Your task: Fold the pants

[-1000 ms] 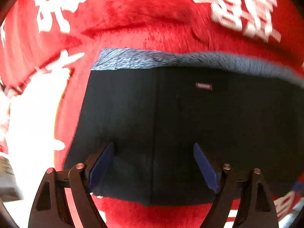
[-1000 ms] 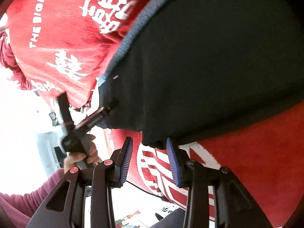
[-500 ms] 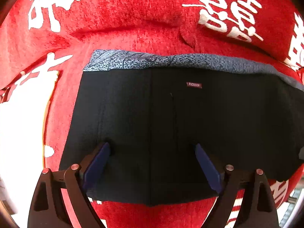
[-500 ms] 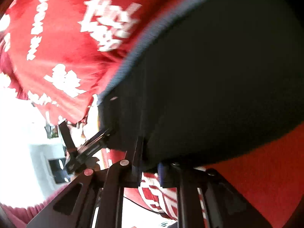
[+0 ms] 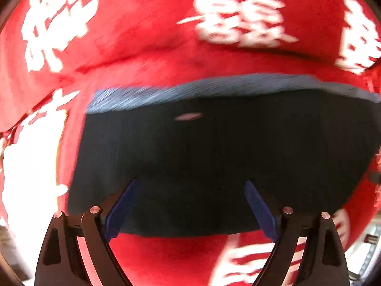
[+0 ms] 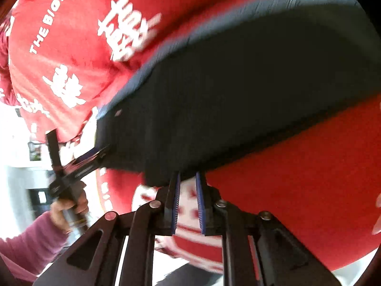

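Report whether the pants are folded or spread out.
Folded: the pants lie as a compact black rectangle with a grey band along the far edge on the red blanket.

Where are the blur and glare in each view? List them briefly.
Left wrist view: motion blur smears the white characters on the red blanket, the label on the pants is an unreadable streak, and the left fingers are sharp. Right wrist view: the pants are softly blurred, the THE BIODA lettering is readable, and the background at the left edge is blown out white.
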